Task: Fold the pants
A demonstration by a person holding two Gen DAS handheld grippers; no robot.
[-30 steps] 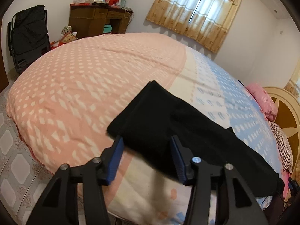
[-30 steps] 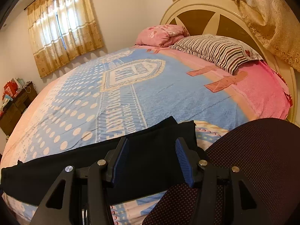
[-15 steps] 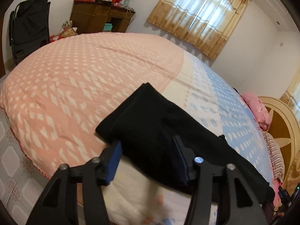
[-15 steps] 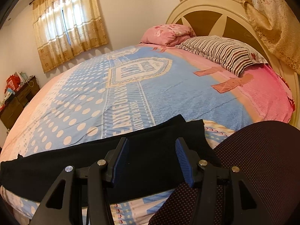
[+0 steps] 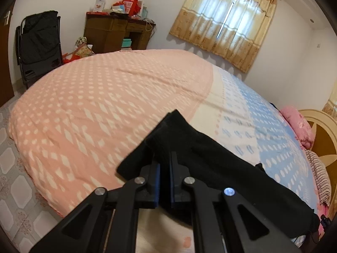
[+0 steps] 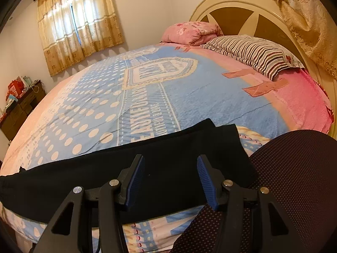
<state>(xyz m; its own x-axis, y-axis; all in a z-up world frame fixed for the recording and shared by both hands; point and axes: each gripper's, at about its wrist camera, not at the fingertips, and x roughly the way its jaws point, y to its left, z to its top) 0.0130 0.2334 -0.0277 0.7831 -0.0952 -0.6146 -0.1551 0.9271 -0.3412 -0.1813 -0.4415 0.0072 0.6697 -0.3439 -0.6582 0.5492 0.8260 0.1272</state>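
Left gripper (image 5: 164, 168) is now pinching 1 end of the black fabric pants (image 5: 202, 158), its jaws having just been closing on the cloth. Right gripper (image 6: 170, 172) is hovering with fingers spread over the other end, pants lying along the near edge of the pink-and-blue bedspread (image 6: 147, 88); likely the fold's first grasp.

Pants (image 6: 168, 160) along bed's (image 6: 189, 97) near edge, pillows (image 6: 252, 52) at headboard (image 6: 238, 14), desk (image 5: 115, 31) beyond foot
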